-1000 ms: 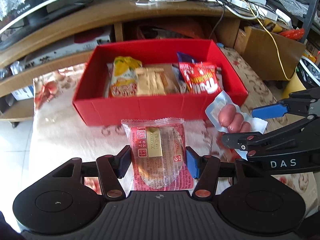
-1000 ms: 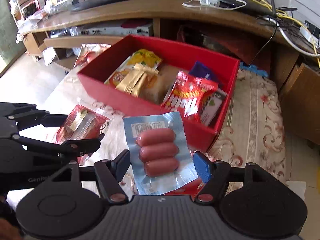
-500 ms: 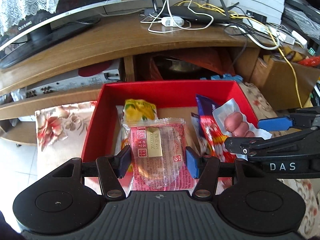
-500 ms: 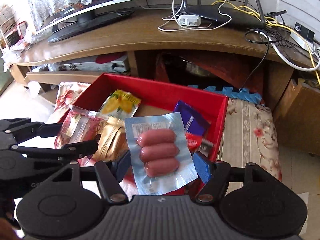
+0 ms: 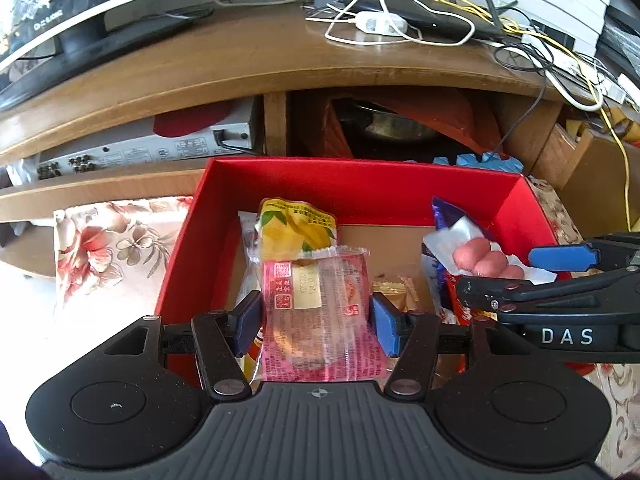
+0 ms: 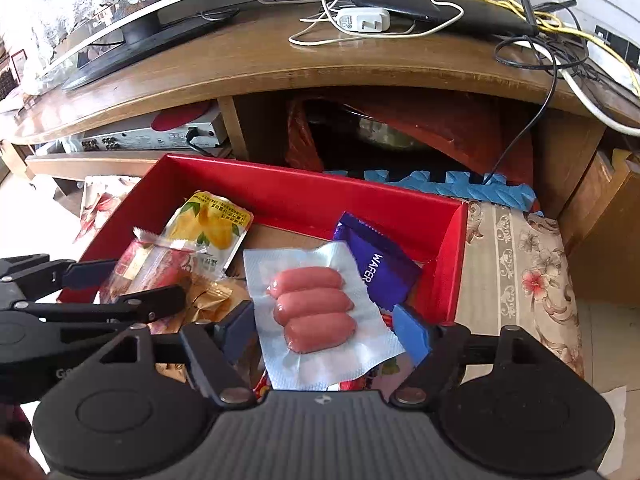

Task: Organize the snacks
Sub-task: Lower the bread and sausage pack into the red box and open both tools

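Left gripper [image 5: 317,322] over red box [image 5: 360,192], jaws opening, pink pastry packet [image 5: 316,316] between pads, left pad just clear. Right gripper [image 6: 326,330] jaws opening, sausage pack [image 6: 316,312] between pads, gap at both pads. Both packs above box interior. Right gripper body reads "DAS". Purple pack [image 6: 376,264] reads "WAFER". Yellow mango pouch [image 5: 296,232] behind, print too small. Gold packet [image 6: 212,296] mostly hidden.
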### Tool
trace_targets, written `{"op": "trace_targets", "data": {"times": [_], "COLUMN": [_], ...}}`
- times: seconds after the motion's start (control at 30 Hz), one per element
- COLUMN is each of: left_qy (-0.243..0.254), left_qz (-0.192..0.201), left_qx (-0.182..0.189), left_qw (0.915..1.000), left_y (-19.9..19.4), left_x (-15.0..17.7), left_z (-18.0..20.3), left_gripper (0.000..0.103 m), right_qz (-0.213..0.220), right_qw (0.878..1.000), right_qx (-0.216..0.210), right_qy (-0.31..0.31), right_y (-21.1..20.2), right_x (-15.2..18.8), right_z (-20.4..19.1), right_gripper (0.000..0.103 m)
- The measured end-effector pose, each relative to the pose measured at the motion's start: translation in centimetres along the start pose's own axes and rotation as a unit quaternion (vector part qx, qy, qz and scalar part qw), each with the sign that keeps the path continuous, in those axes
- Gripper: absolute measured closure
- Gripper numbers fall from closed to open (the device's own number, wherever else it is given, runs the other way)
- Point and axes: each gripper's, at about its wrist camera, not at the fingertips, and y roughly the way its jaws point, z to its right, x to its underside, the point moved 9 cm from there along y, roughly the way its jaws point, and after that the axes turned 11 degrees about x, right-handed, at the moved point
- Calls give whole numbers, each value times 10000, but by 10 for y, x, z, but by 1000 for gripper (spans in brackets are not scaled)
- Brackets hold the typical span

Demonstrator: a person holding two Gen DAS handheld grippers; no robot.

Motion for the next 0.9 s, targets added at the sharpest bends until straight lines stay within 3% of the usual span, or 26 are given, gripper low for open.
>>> {"op": "trace_targets", "data": {"times": [0.27, 0.5, 0.67, 0.83, 0.9], "left_qy": [-207, -337, -530, -635, -510], "left_qz": [7, 256, 332, 360, 458], "left_qx": [-25, -7, 44, 113, -76], "left_qw": [9998, 9991, 9980, 9973, 9976], "left_y": [-5, -28, -45, -61, -69], "left_x": [1, 2, 14, 33, 41], "left_z": [-6, -1, 1, 5, 8], "left_gripper": [19, 14, 1, 0, 0], "right_qz": [58, 255, 359, 317, 246], "right_qw": [9998, 9990, 9985, 9983, 9985], "right_qx": [-42, -115, -158, -186, -190], "right_qy": [174, 359, 374, 459, 458], "right_y": [-7, -32, -56, -74, -81], "right_x": [-2, -3, 7, 29, 43], "right_z": [7, 11, 14, 16, 13], "right_gripper": [30, 26, 26, 25, 25]}}
